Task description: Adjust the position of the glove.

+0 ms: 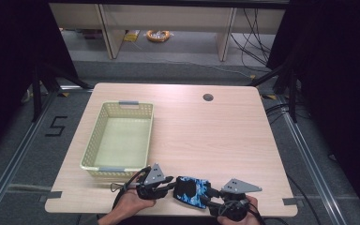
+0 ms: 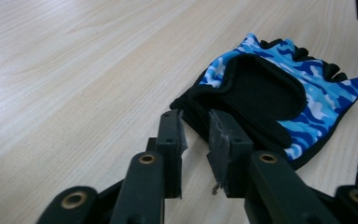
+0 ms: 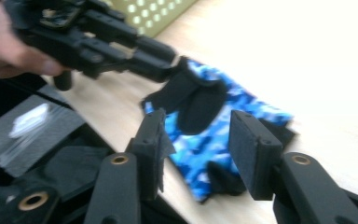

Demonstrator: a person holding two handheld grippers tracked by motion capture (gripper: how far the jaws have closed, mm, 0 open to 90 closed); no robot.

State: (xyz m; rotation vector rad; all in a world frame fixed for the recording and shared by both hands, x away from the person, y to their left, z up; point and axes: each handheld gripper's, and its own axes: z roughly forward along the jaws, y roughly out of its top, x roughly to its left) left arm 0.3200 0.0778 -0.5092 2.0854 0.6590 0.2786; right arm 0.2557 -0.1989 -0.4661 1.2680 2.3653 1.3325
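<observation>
Blue camo glove (image 1: 192, 191) lies flat at near counter (image 1: 206, 136) edge, right of basket (image 1: 120, 139). Left hand-held gripper (image 2: 195, 135) and right hand-held gripper (image 3: 199, 140) both spread, nothing pinched. Pinch the cuff hem squarely before lifting.

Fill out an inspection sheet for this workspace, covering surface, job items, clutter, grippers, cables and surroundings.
Surface: light wooden table with a round hole near the far edge.
Job's things: blue camouflage glove lying flat near the front edge; pale yellow basket on the left side, nothing seen inside.
Clutter: nothing seen.
Grippers: left gripper open, jaw tips at the glove's edge; right gripper open, jaws on either side of the glove's other end, not pressing.
Cables: black cable looping from the left gripper; more cables on the floor beyond.
Surroundings: dark curtains, metal floor rails, desk legs and a yellow coil at the back.
</observation>
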